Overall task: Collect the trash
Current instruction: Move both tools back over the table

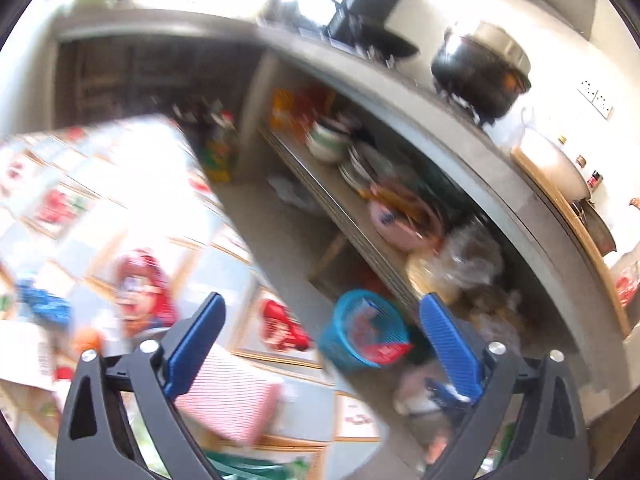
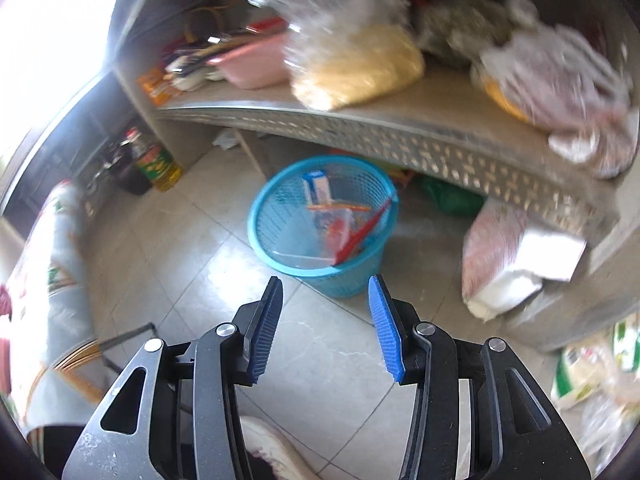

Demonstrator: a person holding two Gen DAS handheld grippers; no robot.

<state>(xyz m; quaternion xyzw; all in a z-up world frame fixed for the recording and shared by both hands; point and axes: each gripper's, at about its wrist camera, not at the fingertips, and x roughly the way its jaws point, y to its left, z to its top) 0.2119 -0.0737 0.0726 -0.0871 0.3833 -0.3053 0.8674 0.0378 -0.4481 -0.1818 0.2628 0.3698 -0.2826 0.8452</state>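
Left tongs (image 1: 322, 316): I see them spread wide with nothing between the blue pads; the view is heavily smeared.
Right tongs (image 2: 325, 294): also released, pads apart and empty, hanging over the floor tiles just short of the basket.
Basket (image 2: 320, 224): blue mesh, standing on the floor (image 2: 208, 256) under the front edge of the shelf; in the left view it shows between the pads (image 1: 366, 330), tilted by the lens.
Trash in basket (image 2: 340, 220): a small white-and-blue box, a clear wrapper and a red strip lie inside; I cannot read any print, and the mesh wall hides the lower part.
Shelf (image 2: 400, 136): metal, with a perforated front edge; on it a pink tub (image 2: 256, 64), a clear bag of yellow grain (image 2: 352, 56) and a blurred cloth bundle (image 2: 560, 80) at the right end, cut off by the frame.
Under the shelf: a green bag (image 2: 448, 196) half hidden in shadow, and a pink-and-white sack (image 2: 496, 264) leaning at the right.
Bottles (image 2: 152, 160): dark ones by the shelf's left post, labels unreadable.
Counter (image 1: 460, 120): above the shelf, carrying a black pot (image 1: 480, 68); its right end runs out of view.
Cloth (image 1: 100, 208): a patterned white sheet fills the left view's left side, too blurred for me to make out what lies on it.
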